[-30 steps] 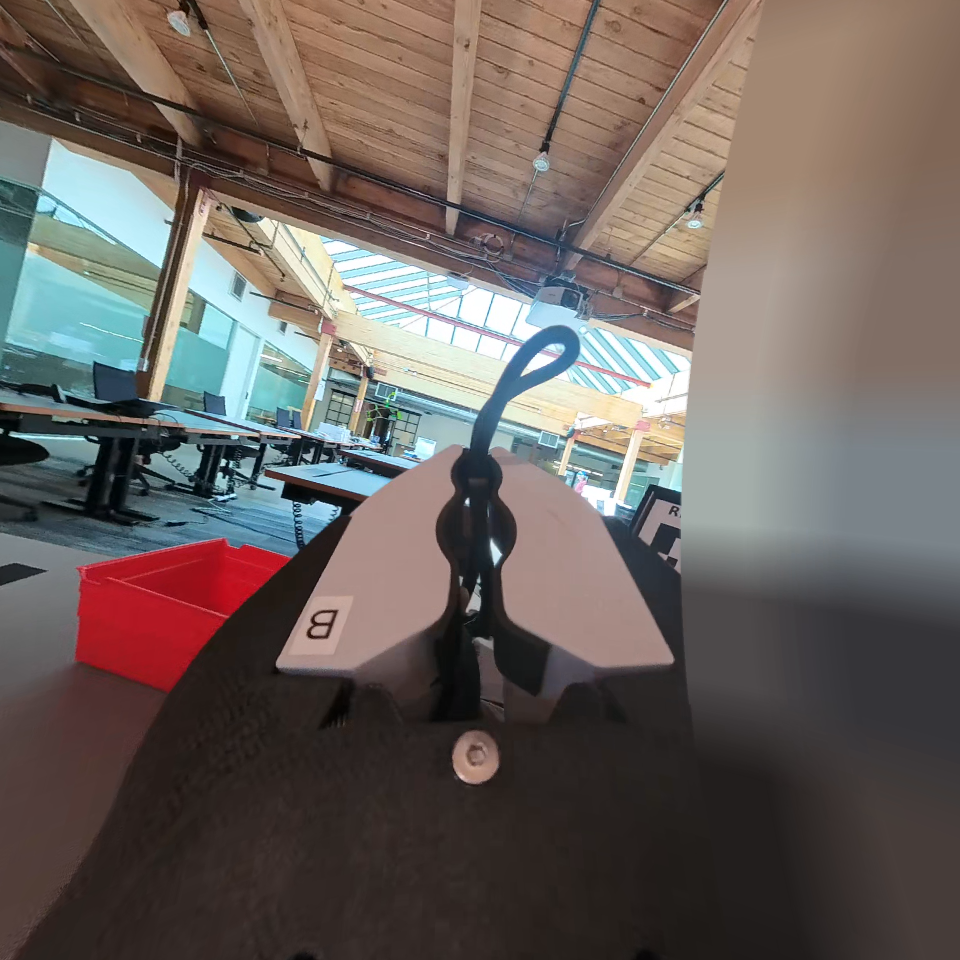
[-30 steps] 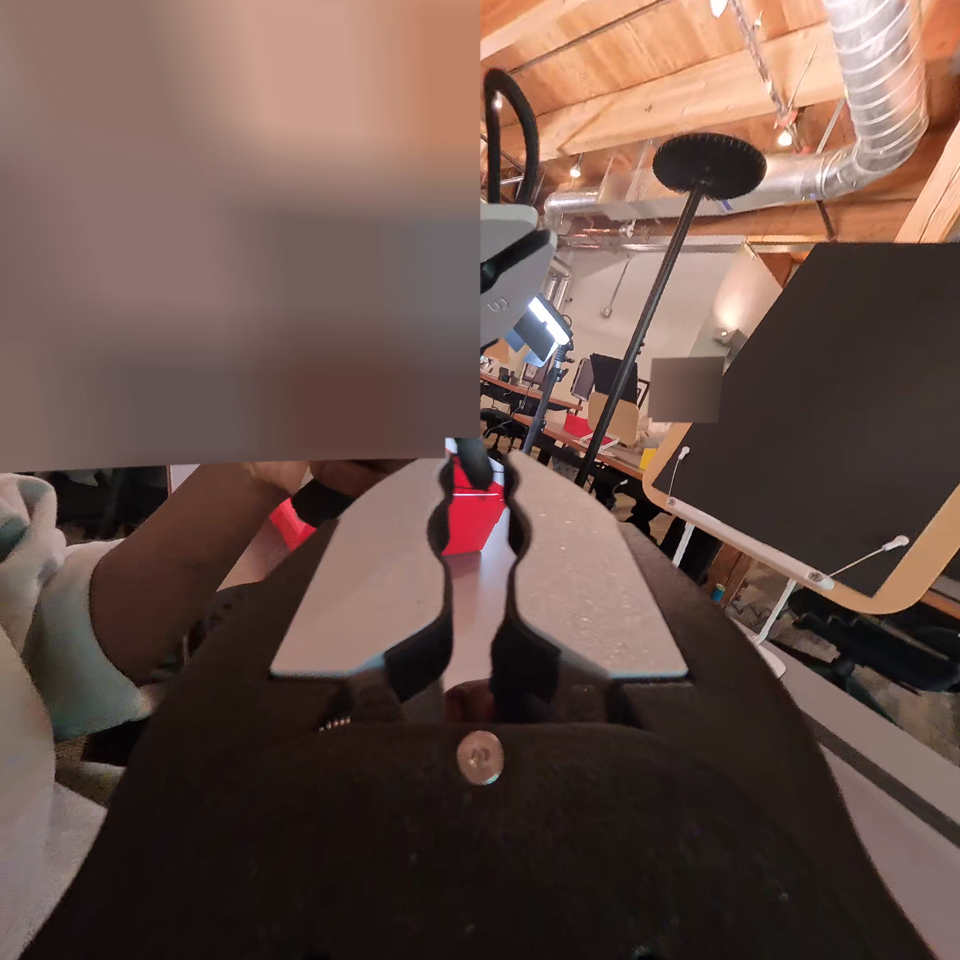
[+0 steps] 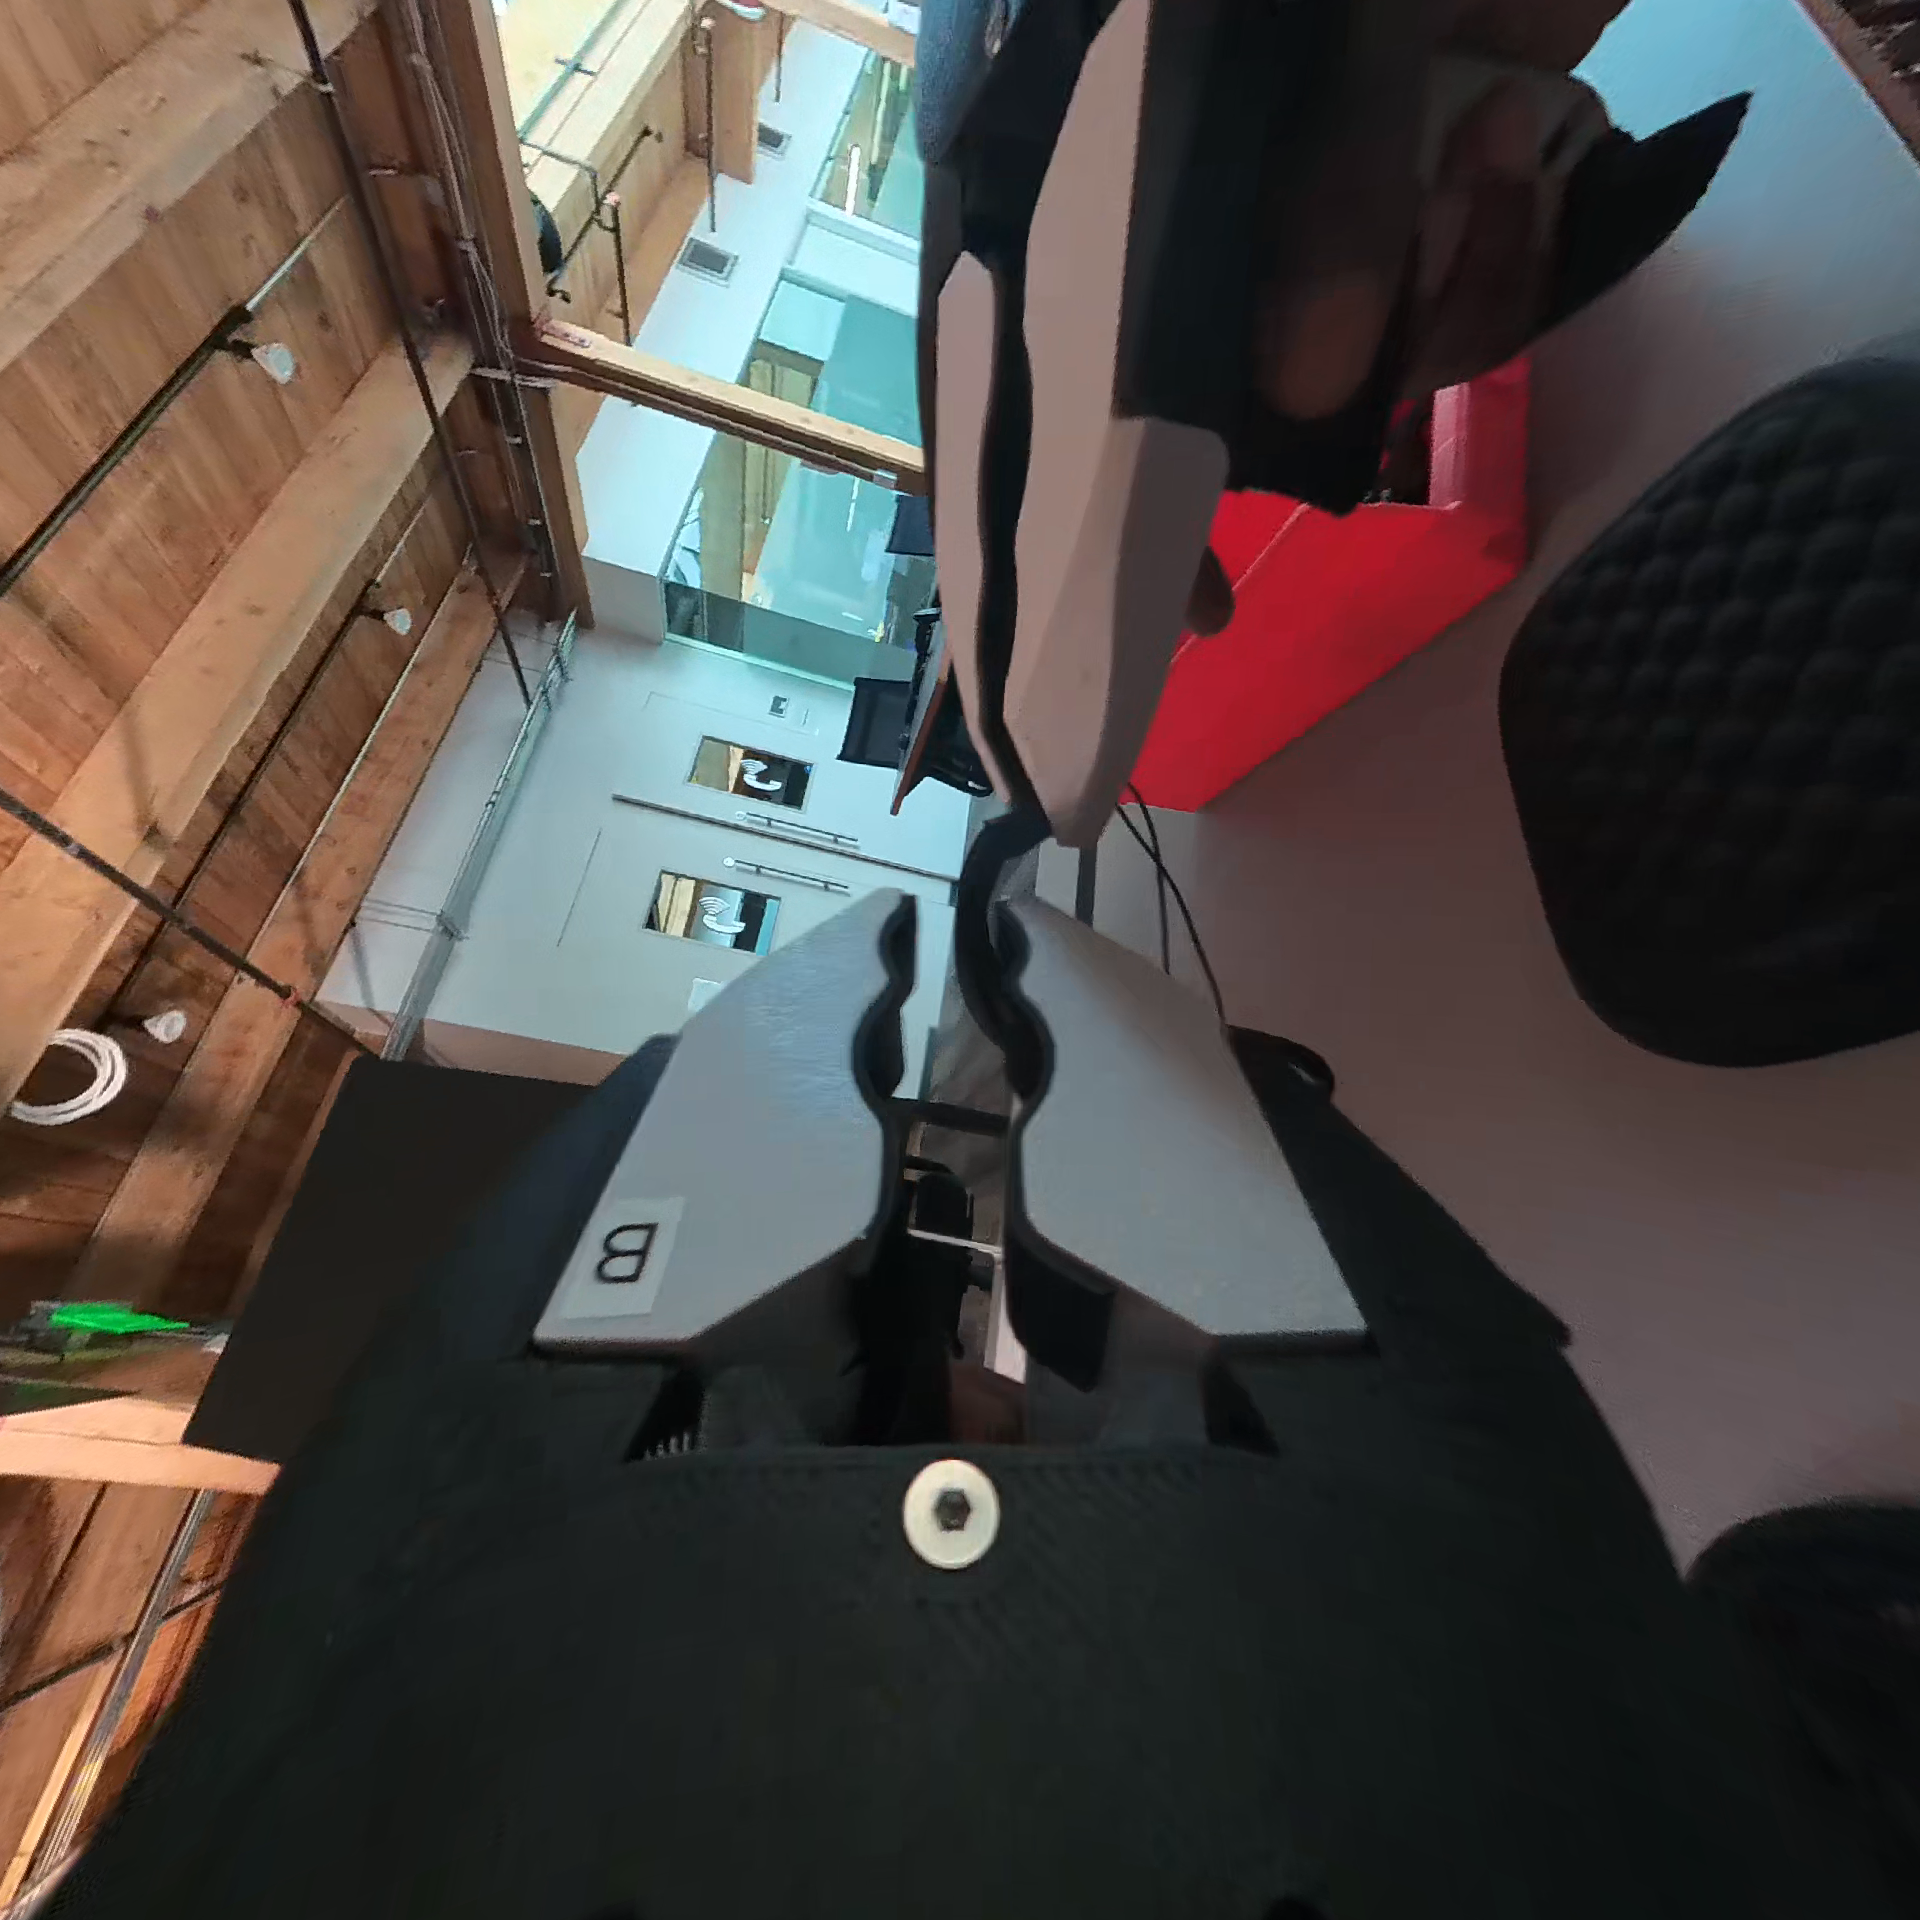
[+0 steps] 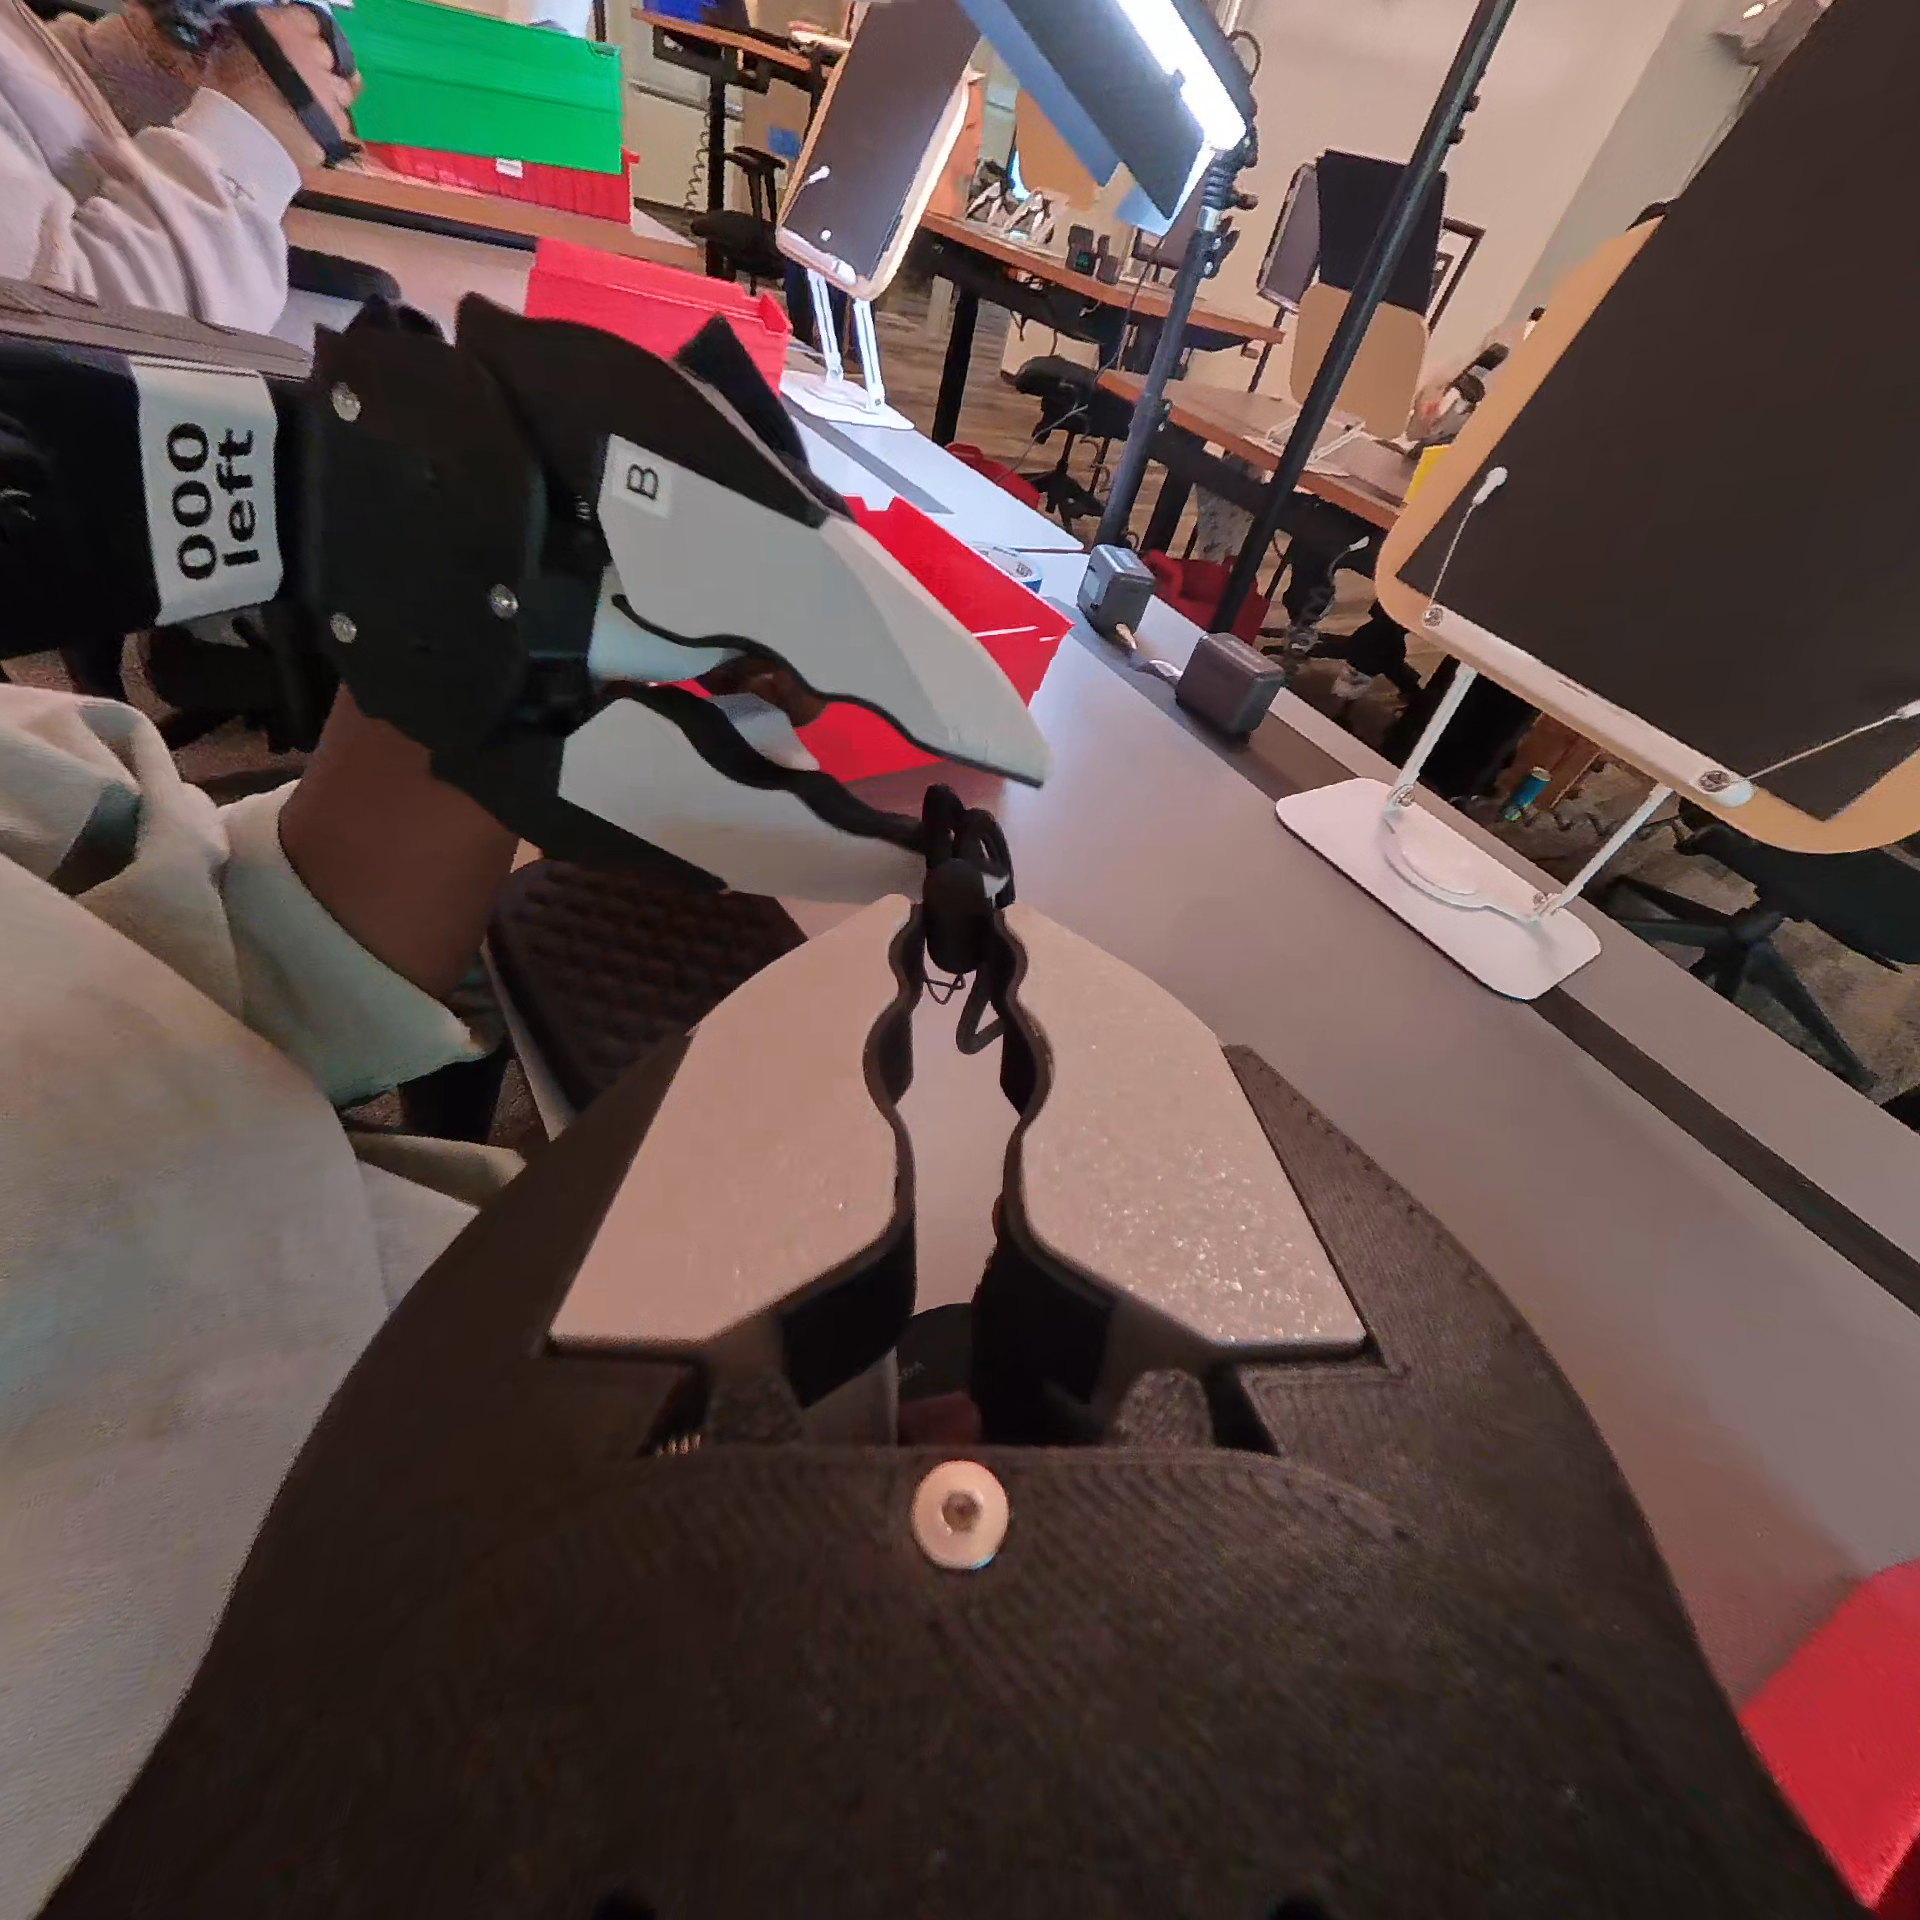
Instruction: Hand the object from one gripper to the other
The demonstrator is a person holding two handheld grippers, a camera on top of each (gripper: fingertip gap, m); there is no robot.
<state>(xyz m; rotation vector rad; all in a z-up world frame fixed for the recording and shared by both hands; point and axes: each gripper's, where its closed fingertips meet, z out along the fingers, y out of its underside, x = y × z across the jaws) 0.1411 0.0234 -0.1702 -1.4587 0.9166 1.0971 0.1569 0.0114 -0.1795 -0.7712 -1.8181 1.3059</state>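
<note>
The object is a thin black cord (image 3: 982, 935) with a small toggle. In the left wrist view my left gripper (image 3: 961, 914) is open, and the cord lies against its right finger. My right gripper (image 3: 1039, 816) reaches in from above and pinches the cord's upper end at its tips. In the right wrist view my right gripper (image 4: 961, 914) is shut on the cord (image 4: 951, 909) at its fingertips. The left gripper (image 4: 977, 821) comes in from the left with its jaws apart, the cord resting on its lower finger. Both are held above a grey table (image 4: 1299, 987).
A red bin (image 4: 935, 582) stands on the table behind the grippers and also shows in the left wrist view (image 3: 1351, 623). A black textured pad (image 3: 1714, 727) lies near it. Black panels on white stands (image 4: 1662, 468) and two small grey boxes (image 4: 1231, 675) line the table's right side. Both grippers' tips are close together, under 4 cm apart.
The left gripper was shut on the cord and has opened. The right gripper was open and has shut on the cord. Both grippers have tilted down from the ceiling towards the table.
</note>
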